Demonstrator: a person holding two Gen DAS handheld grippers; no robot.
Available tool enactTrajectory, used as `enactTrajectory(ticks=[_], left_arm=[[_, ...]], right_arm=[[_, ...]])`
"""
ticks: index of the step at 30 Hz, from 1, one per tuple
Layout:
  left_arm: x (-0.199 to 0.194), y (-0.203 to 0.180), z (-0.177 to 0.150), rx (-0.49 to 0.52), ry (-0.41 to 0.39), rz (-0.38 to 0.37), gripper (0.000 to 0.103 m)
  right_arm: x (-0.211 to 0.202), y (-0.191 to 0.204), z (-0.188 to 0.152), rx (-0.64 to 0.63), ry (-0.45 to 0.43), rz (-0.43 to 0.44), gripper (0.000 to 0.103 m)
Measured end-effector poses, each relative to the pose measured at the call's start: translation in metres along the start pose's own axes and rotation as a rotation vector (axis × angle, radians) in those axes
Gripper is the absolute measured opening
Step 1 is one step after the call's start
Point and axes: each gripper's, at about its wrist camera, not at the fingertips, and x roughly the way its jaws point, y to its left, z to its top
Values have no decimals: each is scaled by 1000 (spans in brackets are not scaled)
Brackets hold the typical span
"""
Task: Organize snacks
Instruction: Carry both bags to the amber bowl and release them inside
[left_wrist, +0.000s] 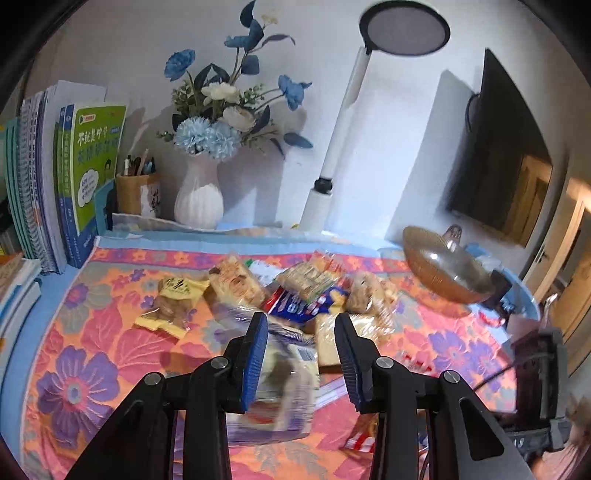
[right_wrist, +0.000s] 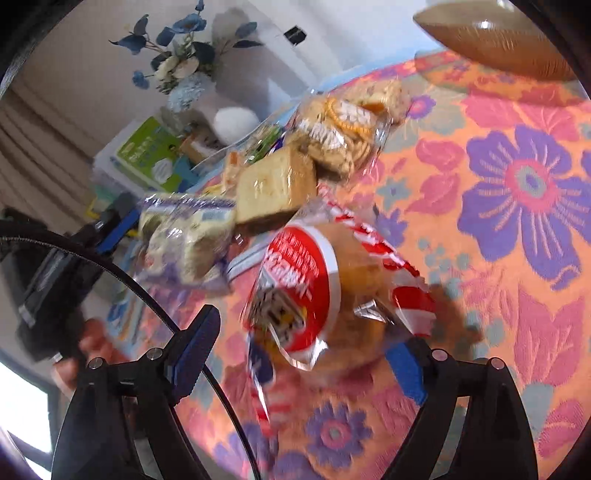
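One glass bowl (left_wrist: 448, 267), amber-tinted, sits at the far right of the floral tablecloth (left_wrist: 92, 350); nothing visible inside it. One pen holder (left_wrist: 137, 192) by the white vase (left_wrist: 199, 199) holds pens; the vase holds blue and white flowers.

Left gripper (left_wrist: 301, 360): a purple-white wrapped bun (left_wrist: 284, 384) sits between the blue pads against the left pad, lifted off the cloth, blurred. Gap shows beside the right pad in this view, so pad contact there is unclear; jaws at their narrowest, pinching the pack.

Right gripper (right_wrist: 301, 360): fingers spread wide, red-white wrapped cake (right_wrist: 332, 291) between them on the cloth, closer to the right finger, no pad pressing on it.

Remaining snack pile (left_wrist: 295, 291) lies mid-cloth, beyond both grippers.

Left wrist view only: books (left_wrist: 74, 177), desk lamp (left_wrist: 354, 110), wall screen (left_wrist: 506, 147). Right wrist view only: cake label, the bun's pack side-on in the left gripper, a toast slice pack (right_wrist: 275, 190) just behind it.
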Motion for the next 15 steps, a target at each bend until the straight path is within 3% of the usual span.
enactTrajectory(ticks=[1, 2, 3, 5, 9, 12, 15], left_arm=[[1, 4, -2, -5, 14, -1, 37], [1, 10, -5, -23, 30, 1, 46], [2, 18, -10, -53, 42, 6, 62], [0, 37, -23, -116, 45, -3, 80], [6, 64, -39, -226, 103, 7, 84], [27, 73, -44, -292, 196, -13, 96], [56, 67, -49, -307, 302, -65, 95]], right_arm=[[1, 1, 0, -2, -5, -19, 64], [0, 2, 0, -7, -7, -7, 62], [-1, 1, -2, -10, -17, -2, 61], [-7, 0, -6, -29, -49, -2, 58], [-14, -2, -8, -37, -60, 10, 57], [-22, -4, -10, -42, -77, 21, 57], [-29, -3, -10, -45, -91, 33, 57]])
